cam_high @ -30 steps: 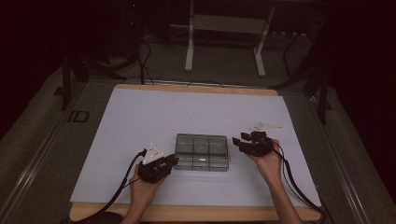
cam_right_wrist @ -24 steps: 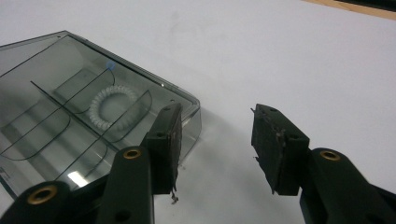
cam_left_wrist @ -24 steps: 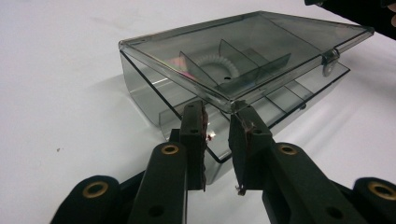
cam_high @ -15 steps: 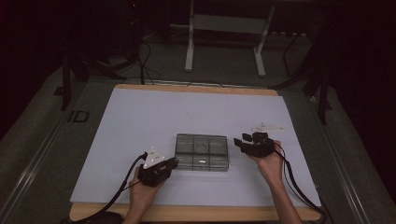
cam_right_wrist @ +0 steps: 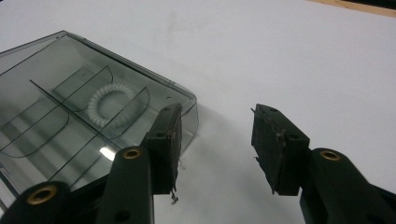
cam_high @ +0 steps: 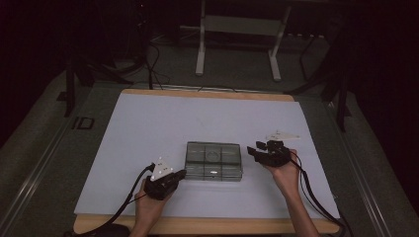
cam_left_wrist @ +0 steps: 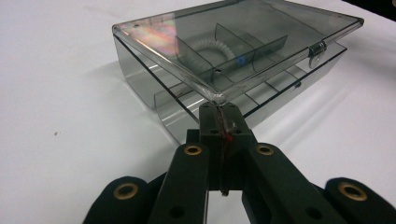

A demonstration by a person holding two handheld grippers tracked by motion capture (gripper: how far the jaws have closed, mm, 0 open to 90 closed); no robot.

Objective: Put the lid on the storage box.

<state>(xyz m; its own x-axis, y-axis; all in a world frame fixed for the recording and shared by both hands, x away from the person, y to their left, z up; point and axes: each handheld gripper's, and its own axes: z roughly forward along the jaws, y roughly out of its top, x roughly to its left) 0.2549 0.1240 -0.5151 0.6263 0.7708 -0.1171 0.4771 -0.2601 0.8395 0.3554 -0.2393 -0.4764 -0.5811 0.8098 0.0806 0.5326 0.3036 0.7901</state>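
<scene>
now left gripper (cam_left_wrist: 219,122) jaws just closed on box lid (cam_left_wrist: 243,42); right gripper (cam_right_wrist: 217,140) jaws wide

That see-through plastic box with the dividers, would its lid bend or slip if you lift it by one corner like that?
The lid looks rigid, so it probably hinges up rather than flexing. Its glossy edge may slip in the left gripper, pinching just one corner. The box seems light, holding little beyond a coiled band, so it might shift.

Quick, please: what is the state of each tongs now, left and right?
Left tongs: have just been closing, now shut on the lid corner of the clear box.
Right tongs: open, holding nothing, beside the box.
</scene>
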